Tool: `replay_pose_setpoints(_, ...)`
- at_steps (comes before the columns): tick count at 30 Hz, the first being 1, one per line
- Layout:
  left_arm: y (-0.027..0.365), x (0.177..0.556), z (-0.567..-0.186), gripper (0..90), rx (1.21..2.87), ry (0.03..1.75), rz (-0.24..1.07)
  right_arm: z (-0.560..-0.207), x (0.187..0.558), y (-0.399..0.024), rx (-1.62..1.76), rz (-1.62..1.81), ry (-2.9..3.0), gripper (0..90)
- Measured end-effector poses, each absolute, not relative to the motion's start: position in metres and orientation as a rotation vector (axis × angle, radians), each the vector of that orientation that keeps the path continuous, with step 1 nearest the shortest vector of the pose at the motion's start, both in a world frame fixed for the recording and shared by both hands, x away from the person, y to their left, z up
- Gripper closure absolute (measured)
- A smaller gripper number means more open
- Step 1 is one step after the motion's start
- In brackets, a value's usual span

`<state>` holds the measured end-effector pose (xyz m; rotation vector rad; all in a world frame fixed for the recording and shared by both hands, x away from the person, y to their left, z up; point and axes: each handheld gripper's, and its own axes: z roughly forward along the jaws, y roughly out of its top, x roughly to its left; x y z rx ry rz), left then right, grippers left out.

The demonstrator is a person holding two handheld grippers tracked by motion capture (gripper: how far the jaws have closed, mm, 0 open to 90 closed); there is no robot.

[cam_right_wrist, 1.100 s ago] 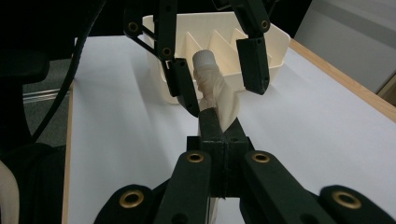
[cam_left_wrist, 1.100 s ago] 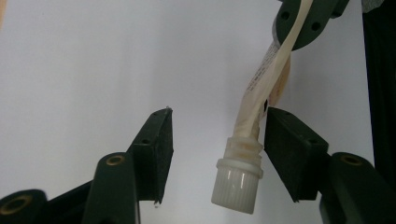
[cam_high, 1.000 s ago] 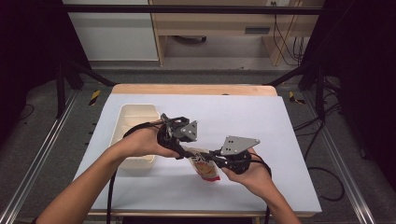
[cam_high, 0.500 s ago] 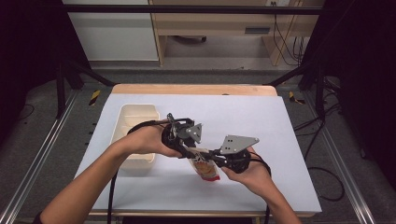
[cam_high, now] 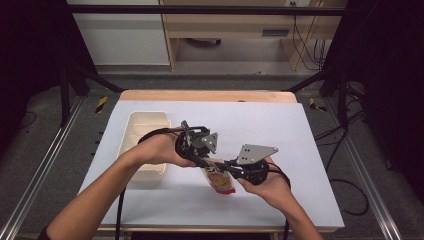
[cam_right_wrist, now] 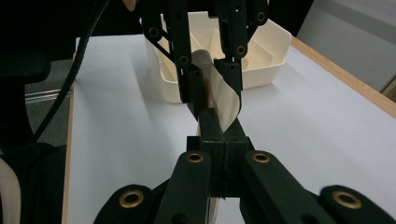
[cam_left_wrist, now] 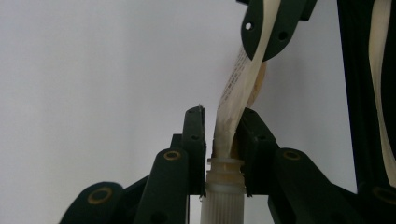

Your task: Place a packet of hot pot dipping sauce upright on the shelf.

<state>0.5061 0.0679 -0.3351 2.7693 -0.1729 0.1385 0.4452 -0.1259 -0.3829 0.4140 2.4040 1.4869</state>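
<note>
High view, above the white table point(cam_high: 300, 150): I am holding a small spouted pouch point(cam_high: 220, 179) between my two grippers, just right of the cream divided tray point(cam_high: 145, 131). My right gripper point(cam_high: 231, 166) is clamping the pouch's flat body, jaws pressed fully together on it, so the pack is staying stiff and raised off the tabletop. My left gripper point(cam_high: 204, 161) has just been closing its jaws, and in the left gripper view they are gripping the neck right above the ribbed cap point(cam_left_wrist: 223, 200), with the pouch point(cam_left_wrist: 238, 93) bending away toward the other jaws. I judge this to be a two-handed hold for working the cap, one side bracing, the other taking the spout. In the right gripper view, the pouch point(cam_right_wrist: 219, 100) is running straight from my closed jaws to the left gripper point(cam_right_wrist: 210, 70), with the tray point(cam_right_wrist: 266, 56) close behind it. Open tabletop is lying to the right of the tray and toward the wooden edge point(cam_high: 210, 95), leaving room to swing either hand.
</note>
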Motion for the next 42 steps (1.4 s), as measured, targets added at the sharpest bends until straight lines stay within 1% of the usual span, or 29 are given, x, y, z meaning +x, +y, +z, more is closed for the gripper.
replay_pose_setpoints(7,0.066,0.506,-0.336,74.5,2.780,-0.148,0.146,-0.384,0.446,-0.127,0.422,1.488,2.402,90.0)
replay_pose_setpoints(17,0.061,0.505,-0.335,75.7,2.788,-0.156,0.174,-0.385,0.448,-0.131,0.439,1.490,2.403,89.6)
replay_pose_setpoints(20,0.061,0.506,-0.335,75.9,2.790,-0.136,0.180,-0.386,0.448,-0.137,0.468,1.513,2.388,80.0)
replay_pose_setpoints(24,0.060,0.507,-0.335,75.9,2.791,-0.133,0.176,-0.390,0.445,-0.149,0.517,1.507,2.385,52.9)
replay_pose_setpoints(26,0.059,0.507,-0.334,76.0,2.800,-0.143,0.180,-0.393,0.442,-0.154,0.540,1.468,2.367,37.0)
replay_pose_setpoints(30,0.054,0.506,-0.334,76.0,2.805,-0.143,0.185,-0.402,0.437,-0.166,0.635,1.403,2.304,14.9)
replay_pose_setpoints(33,0.051,0.506,-0.333,76.0,2.809,-0.148,0.185,-0.414,0.436,-0.175,0.734,1.383,2.283,7.1)
replay_pose_setpoints(34,0.050,0.506,-0.333,76.0,2.814,-0.149,0.186,-0.419,0.435,-0.177,0.756,1.385,2.276,6.4)
replay_pose_setpoints(38,0.046,0.506,-0.332,76.0,2.825,-0.152,0.188,-0.436,0.435,-0.185,0.799,1.333,2.245,7.4)
replay_pose_setpoints(42,0.041,0.505,-0.330,76.0,2.838,-0.168,0.197,-0.444,0.434,-0.193,0.858,1.323,2.191,8.1)
